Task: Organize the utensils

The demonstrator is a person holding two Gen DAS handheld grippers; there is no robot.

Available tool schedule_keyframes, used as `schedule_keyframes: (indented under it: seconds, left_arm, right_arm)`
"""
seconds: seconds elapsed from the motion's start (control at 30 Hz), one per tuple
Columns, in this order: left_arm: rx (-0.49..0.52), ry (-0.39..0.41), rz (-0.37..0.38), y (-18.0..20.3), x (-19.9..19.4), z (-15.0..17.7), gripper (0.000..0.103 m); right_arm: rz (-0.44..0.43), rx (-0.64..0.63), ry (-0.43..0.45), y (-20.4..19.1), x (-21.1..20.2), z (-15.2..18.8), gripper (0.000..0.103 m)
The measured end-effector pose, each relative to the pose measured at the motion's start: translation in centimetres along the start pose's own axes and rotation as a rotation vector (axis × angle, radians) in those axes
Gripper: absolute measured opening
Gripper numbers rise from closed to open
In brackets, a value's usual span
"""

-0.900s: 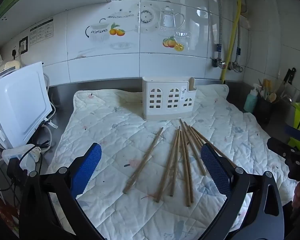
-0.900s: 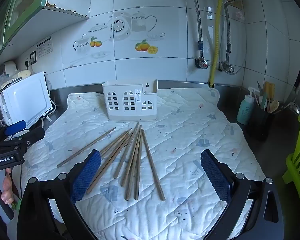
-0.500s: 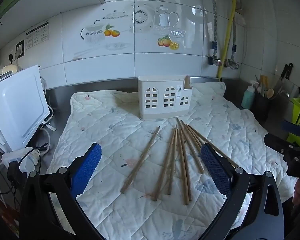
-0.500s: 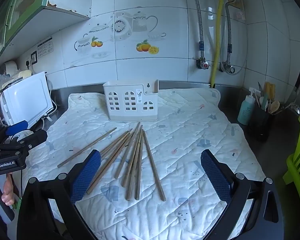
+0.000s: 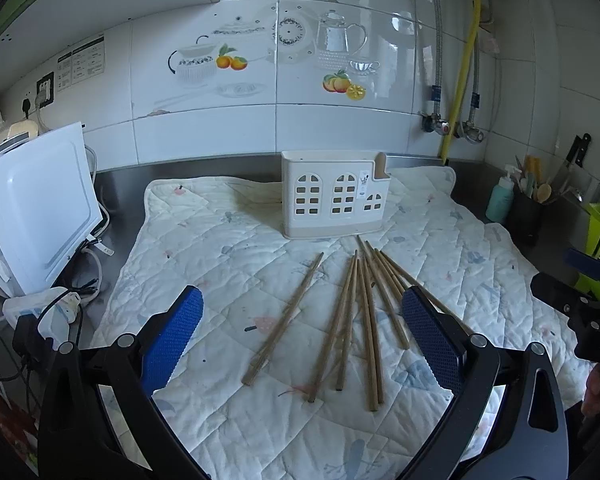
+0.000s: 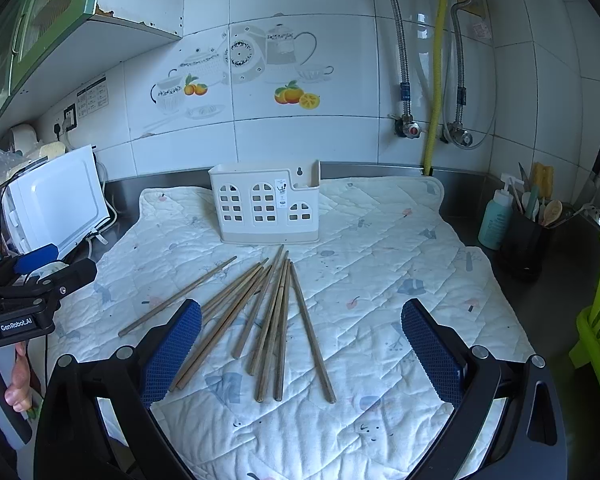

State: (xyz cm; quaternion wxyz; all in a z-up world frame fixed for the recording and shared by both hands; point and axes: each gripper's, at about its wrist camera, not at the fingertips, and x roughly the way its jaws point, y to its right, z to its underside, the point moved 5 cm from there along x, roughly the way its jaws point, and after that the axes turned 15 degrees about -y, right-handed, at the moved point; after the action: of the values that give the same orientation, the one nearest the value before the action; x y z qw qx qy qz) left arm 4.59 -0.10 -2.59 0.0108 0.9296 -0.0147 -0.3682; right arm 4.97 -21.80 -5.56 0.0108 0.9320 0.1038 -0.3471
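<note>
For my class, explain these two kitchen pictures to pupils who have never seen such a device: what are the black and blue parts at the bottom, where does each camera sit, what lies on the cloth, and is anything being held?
No robot here: a person holds a pair of hand-held tongs in each hand. Each has a fisheye camera looking forward along its two blue-padded fingers, so the left tongs fill the bottom of the left wrist picture and the right tongs the other. Both are open and hold nothing.

On the counter lies a quilted cloth. On it, wooden chopsticks lie fanned out, one chopstick apart on the left. Behind them stands a white utensil holder with window-shaped holes; no chopsticks show in it. Each picture also catches the other tongs at its edge.
</note>
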Motion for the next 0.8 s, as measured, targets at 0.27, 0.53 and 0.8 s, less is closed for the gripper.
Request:
schedule_keyframes:
  seconds: [0.27,0.53,0.8]
  left_arm:
    - [0.026,0.007,-0.001,0.5,-0.2,0.1,0.098]
    - [0.049,0.025,-0.024,1.2,-0.5,0.1,0.098]
    - [0.053,0.044,-0.044,1.0,-0.8,-0.1,0.098]
  right_arm:
    - [-0.001,0.0,0.002,-0.1,0.0,0.0,0.097]
    - [-0.008,0.002,0.004,-0.1,0.2,0.1,0.097]
    - [-0.011,-0.007,0.005,-0.2,0.2,0.1,0.097]
